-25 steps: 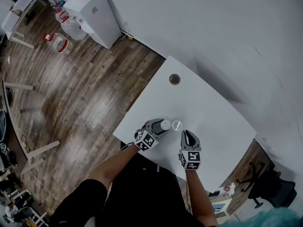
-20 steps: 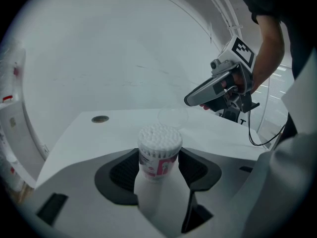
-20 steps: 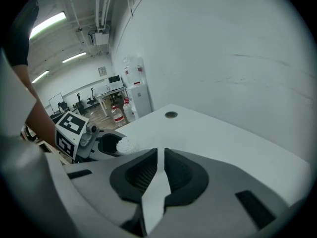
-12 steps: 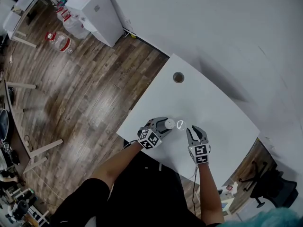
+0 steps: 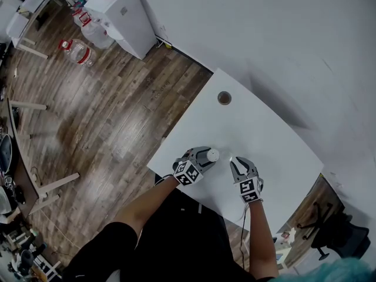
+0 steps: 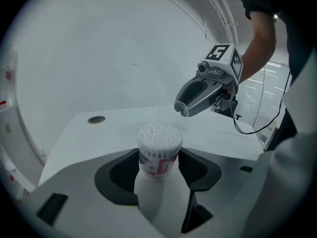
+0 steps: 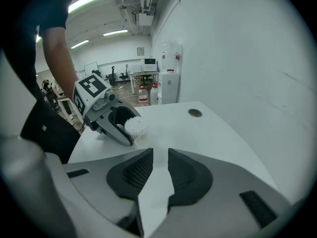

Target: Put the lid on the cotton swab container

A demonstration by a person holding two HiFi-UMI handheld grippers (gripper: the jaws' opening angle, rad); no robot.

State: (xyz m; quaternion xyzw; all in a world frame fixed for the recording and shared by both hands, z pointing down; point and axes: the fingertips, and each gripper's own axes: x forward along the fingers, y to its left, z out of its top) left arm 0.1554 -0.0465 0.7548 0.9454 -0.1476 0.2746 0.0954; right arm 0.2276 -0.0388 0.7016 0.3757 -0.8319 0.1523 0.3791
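- Left gripper [image 5: 204,155] has its fingers [image 6: 119,177] closed on the body of the cotton swab container [image 6: 159,152]. The right gripper [image 6: 182,108] has its fingers [image 7: 133,172] drawn in to a slim gap, with the tips at the rim of the lid [image 6: 168,117], which they seem to pinch.
- White worktop [image 5: 264,134] has a round cable hole [image 5: 224,97] close to its left edge, toward the far left corner.
- Wood-plank floor [image 5: 106,110] lies off the left edge, with a white cabinet [image 5: 120,16] and water bottles [image 5: 79,51] against the white wall [image 5: 264,34].
- Upright between the left fingers, the container stands by the near edge of the worktop, left of that edge's middle, its top clear above the pads.
- Just to its right, apart from it, the lid lies low at the worktop by the right gripper's tips.
- Container is a small round tub packed with white swab heads, its top open, with a pink and white label around its side.
- Lid is clear and faint, showing only as a thin ring outline.
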